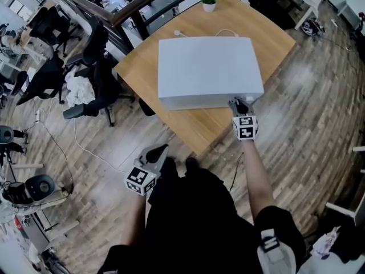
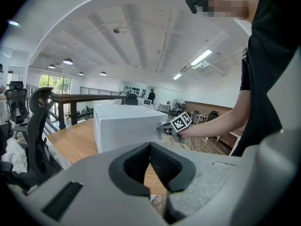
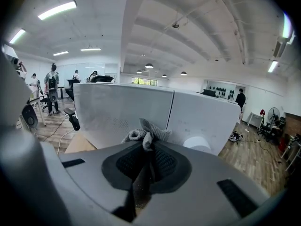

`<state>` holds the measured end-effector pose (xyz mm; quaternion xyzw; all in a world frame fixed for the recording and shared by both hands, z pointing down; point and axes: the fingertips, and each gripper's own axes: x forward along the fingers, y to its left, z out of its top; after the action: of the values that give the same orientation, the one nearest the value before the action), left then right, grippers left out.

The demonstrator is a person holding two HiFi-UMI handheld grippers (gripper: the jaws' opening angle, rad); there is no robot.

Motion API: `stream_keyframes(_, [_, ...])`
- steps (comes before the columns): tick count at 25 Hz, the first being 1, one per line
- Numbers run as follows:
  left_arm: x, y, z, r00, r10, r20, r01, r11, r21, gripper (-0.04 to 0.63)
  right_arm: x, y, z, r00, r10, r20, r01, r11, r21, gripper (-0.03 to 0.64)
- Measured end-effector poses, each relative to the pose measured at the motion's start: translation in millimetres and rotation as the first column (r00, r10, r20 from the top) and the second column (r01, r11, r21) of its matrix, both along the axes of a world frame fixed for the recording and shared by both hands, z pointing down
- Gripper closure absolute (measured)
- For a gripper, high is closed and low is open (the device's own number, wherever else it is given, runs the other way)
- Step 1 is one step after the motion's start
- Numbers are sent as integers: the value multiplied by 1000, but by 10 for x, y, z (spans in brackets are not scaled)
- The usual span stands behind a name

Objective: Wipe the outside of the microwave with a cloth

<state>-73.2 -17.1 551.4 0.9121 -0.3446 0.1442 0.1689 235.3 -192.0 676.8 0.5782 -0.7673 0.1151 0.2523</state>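
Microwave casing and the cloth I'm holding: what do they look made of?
Microwave: smooth matte white shell, painted metal or plastic; even tone, no glare. Cloth: grey knitted or terry fabric; looped, nubby texture, soft folds in the right gripper.

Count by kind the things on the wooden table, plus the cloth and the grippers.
microwave: 1
potted plant: 1
white cable: 1
cloth: 1
grippers: 2 (left gripper, right gripper)
Total: 6
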Motion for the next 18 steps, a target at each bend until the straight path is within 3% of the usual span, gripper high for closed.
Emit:
stream_keyframes(6, [-58,-25,8,1000,-7,-3,7,1000,-7,595,25,-9,117,998,42,36,-41,999,-24,594])
stream_keyframes(18, [-168,-25,-39,1000,-17,-21,17,1000,10,595,2,5,218,998,67,22,-65,996,-54,594])
